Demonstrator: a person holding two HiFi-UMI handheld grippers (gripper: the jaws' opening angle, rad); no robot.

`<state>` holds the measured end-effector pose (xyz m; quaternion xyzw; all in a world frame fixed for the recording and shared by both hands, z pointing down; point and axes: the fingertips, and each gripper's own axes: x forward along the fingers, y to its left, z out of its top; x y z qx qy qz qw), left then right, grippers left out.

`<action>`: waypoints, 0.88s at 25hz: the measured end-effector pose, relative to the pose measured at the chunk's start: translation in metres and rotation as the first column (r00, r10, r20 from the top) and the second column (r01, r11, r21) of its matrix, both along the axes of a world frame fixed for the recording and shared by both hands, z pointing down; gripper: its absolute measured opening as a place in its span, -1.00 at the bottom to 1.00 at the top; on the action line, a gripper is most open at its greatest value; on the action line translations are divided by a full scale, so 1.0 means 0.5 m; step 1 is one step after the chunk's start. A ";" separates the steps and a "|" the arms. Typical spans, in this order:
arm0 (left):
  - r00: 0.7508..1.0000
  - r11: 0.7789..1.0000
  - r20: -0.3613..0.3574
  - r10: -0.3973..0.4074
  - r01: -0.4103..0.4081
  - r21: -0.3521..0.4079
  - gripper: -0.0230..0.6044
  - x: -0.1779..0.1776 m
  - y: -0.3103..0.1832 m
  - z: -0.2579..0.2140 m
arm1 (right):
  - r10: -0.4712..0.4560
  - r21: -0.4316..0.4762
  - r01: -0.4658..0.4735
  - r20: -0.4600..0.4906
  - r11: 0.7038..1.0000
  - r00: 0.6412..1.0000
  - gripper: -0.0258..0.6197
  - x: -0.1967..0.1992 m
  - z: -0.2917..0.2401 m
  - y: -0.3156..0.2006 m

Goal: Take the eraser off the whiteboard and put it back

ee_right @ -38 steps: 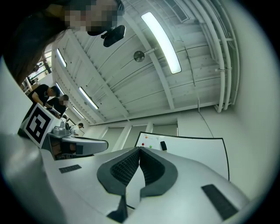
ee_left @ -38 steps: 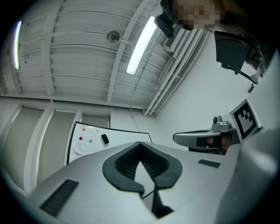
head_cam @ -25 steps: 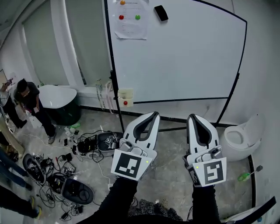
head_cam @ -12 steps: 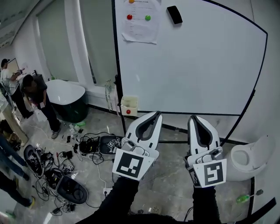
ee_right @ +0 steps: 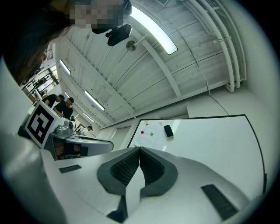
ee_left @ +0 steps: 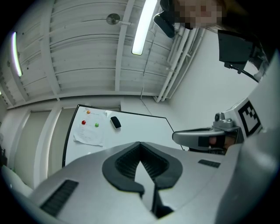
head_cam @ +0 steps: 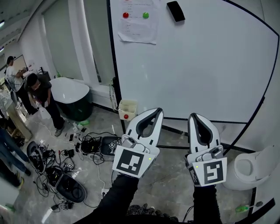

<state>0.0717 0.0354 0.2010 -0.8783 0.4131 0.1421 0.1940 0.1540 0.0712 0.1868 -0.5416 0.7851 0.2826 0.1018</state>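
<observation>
Head view: left gripper (head_cam: 154, 111), right gripper (head_cam: 195, 116) clenched empty; eraser (head_cam: 175, 11) high on whiteboard (head_cam: 205, 65), cables (head_cam: 89, 146) littering the floor (head_cam: 170, 175).

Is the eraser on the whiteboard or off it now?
On. The black eraser sits high on the whiteboard, right of the paper sheet, with nothing touching it.

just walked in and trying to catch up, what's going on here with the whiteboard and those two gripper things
A person faces the whiteboard with a tool in each hand. The left hand-held gripper and the right hand-held gripper are both shut and empty, and both point toward the board. The black eraser sits high on the board, just right of a paper sheet, and neither gripper is near it, so it has not yet been taken off. Other people stand off to the left, near cables on the floor.
</observation>
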 end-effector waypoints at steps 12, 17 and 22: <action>1.000 1.000 -0.004 -0.012 0.012 0.024 -0.91 0.013 -0.142 -0.018 | 0.006 0.012 -0.006 0.002 1.000 1.000 -0.89 0.014 -0.007 -0.134; 0.999 0.998 -0.026 0.030 -0.028 0.056 -0.91 0.021 -0.241 -0.044 | 0.042 0.042 -0.042 -0.007 0.998 0.999 -0.89 0.016 -0.032 -0.216; 0.997 0.995 -0.038 0.063 -0.060 0.076 -0.91 0.018 -0.334 -0.067 | 0.095 0.060 -0.094 -0.013 0.994 0.995 -0.89 0.020 -0.050 -0.306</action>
